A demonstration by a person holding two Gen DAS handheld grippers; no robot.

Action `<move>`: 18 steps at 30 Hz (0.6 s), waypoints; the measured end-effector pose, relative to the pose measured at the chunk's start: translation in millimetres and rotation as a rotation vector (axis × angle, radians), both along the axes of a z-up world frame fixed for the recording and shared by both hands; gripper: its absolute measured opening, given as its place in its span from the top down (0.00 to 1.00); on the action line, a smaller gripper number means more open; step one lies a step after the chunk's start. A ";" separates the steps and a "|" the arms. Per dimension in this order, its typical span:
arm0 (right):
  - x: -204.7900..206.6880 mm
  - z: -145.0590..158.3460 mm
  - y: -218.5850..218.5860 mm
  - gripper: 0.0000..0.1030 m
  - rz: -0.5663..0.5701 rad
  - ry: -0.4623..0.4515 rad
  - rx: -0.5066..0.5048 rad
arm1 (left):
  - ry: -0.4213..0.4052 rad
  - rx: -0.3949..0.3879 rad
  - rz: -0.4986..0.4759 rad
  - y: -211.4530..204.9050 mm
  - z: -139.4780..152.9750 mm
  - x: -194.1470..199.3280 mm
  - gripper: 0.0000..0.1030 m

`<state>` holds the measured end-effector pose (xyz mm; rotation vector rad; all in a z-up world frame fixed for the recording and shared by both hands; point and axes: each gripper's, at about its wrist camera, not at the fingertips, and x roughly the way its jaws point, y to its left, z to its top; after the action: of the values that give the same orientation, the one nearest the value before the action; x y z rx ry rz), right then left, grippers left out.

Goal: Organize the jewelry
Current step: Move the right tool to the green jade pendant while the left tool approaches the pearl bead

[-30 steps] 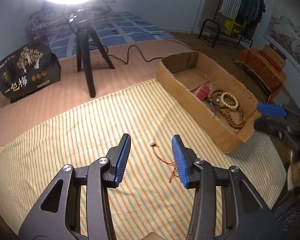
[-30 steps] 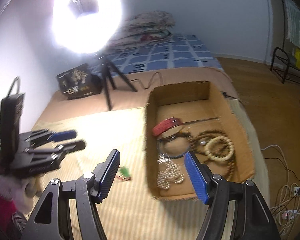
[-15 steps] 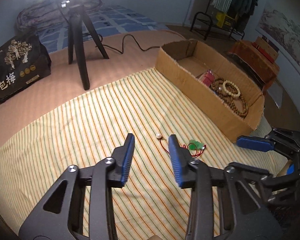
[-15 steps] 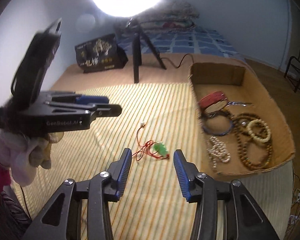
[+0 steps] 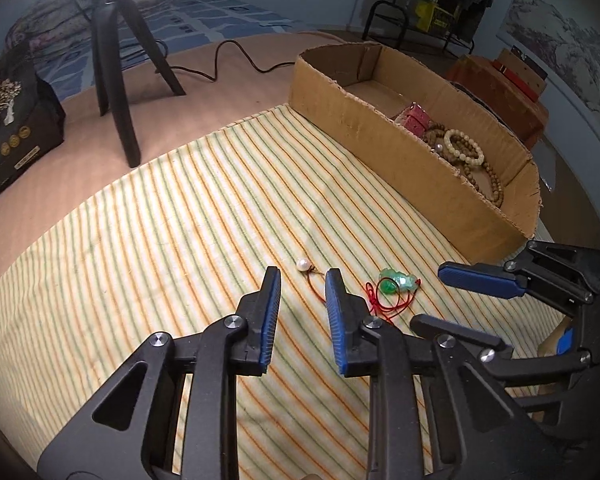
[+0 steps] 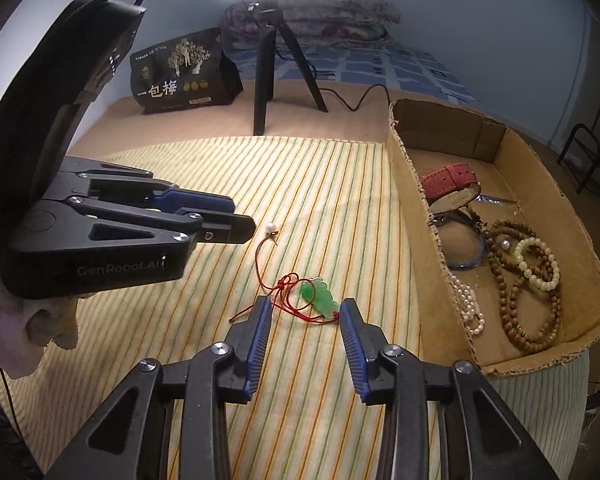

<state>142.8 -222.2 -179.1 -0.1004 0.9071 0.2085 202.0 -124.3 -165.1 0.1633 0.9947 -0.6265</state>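
On the striped cloth (image 5: 148, 216) lies the last loose piece, a red cord (image 6: 260, 264) with a pearl (image 6: 271, 227) at one end and a green pendant (image 6: 319, 297) at the other; the box (image 6: 416, 216) of beads sits off to the right. The left gripper (image 5: 302, 276) hangs over the pearl end, its jaws just narrowed to a small gap with nothing pinched; the pearl (image 5: 302, 265) sits just past its tips at about 12 o'clock, and the cord runs under the right-hand pad. The right gripper (image 6: 306, 307) has also been closing and stands part spread, not yet pressing on anything. The pendant lies between its tips, slightly toward 1 o'clock, its long axis slanting from 11 to 5 and so roughly across the gap. The cord itself stretches from the pendant up toward 11 o'clock to the pearl. To my eye the right gripper is nearer the pendant and the left nearer the pearl, so each would take its own end.
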 end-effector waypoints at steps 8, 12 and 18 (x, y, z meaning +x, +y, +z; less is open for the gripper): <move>8.4 -7.8 4.1 0.65 -0.011 0.007 -0.027 | 0.008 0.007 -0.007 -6.0 -9.0 8.8 0.79; 12.4 -11.3 5.4 0.65 -0.019 0.014 -0.023 | 0.011 0.006 -0.015 -10.1 -10.9 11.5 0.79; 17.6 -16.9 9.8 0.65 -0.030 0.020 -0.038 | 0.017 0.035 -0.024 -17.9 -19.8 12.8 0.84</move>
<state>160.4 -212.4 -196.0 -0.1202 0.9322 0.1644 214.8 -142.2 -184.9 0.2011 1.0221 -0.6339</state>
